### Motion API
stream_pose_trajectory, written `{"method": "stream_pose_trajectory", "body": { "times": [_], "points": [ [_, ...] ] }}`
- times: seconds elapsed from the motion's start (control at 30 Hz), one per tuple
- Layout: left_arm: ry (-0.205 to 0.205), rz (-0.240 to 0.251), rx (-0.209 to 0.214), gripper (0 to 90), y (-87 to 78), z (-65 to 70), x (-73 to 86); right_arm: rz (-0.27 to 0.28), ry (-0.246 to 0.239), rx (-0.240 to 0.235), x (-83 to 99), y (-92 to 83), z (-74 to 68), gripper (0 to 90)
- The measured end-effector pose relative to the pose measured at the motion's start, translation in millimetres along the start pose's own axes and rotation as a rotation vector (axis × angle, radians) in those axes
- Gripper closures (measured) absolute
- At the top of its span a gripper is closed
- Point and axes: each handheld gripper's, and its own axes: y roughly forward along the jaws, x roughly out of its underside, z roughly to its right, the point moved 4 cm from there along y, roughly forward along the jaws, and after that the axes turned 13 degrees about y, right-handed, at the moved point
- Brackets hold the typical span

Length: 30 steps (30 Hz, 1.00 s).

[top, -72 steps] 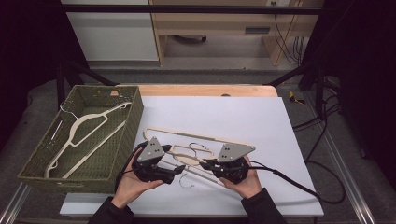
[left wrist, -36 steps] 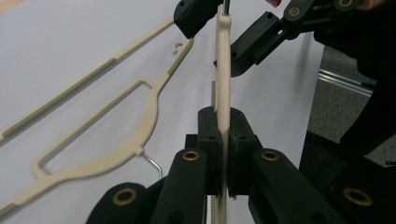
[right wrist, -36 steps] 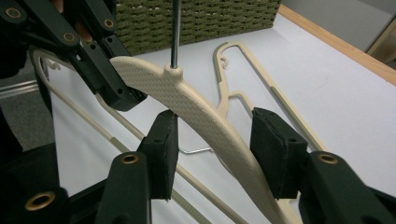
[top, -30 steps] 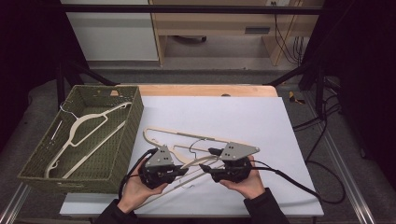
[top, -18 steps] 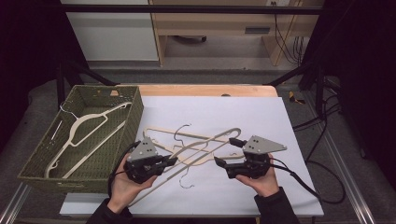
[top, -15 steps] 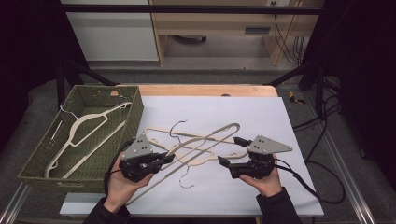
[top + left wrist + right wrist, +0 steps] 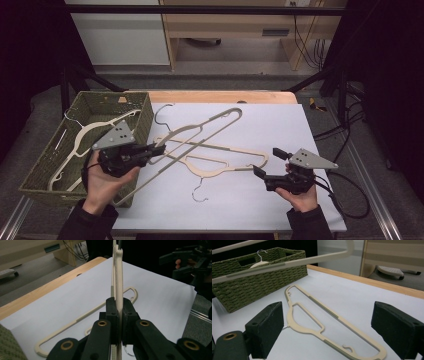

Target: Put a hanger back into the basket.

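Cream hanger (image 7: 200,132) is now lifting toward basket (image 7: 45,165), pinched in left claw (image 7: 157,148); right claw (image 7: 267,162) has just been opening, nothing between.

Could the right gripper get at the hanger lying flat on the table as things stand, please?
Probably yes: the right gripper is open, with the flat hanger straight ahead on the table; the lifted hanger hangs above.

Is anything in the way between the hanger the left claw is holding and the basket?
Nothing visible blocks it. The left claw is shut on the raised hanger, right beside the basket. The basket's near wall is the one thing to clear; another hanger already lies inside.
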Motion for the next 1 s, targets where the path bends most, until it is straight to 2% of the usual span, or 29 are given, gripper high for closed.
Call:
{"method": "stream_pose_trajectory", "body": {
  "times": [0.23, 0.5, 0.83, 1.0],
  "points": [
    [-0.026, -0.010, -0.032, 86.1, -17.7, -34.7, 6.8, -0.003, 0.000, 0.029, 2.6, -3.4, 5.7, 10.2],
    [-0.042, -0.054, -0.089, 86.1, -36.3, -70.8, 18.8, 0.002, -0.003, 0.031, 1.8, -5.3, 6.3, 9.6],
    [-0.081, -0.085, -0.159, 86.1, -56.0, -112.3, 44.9, 0.002, 0.000, 0.035, 2.3, -4.9, 8.3, 9.3],
    [-0.121, -0.092, -0.192, 86.1, -65.6, -131.1, 61.6, 0.000, 0.005, 0.032, 2.7, -4.5, 8.9, 9.3]
  ]
}}
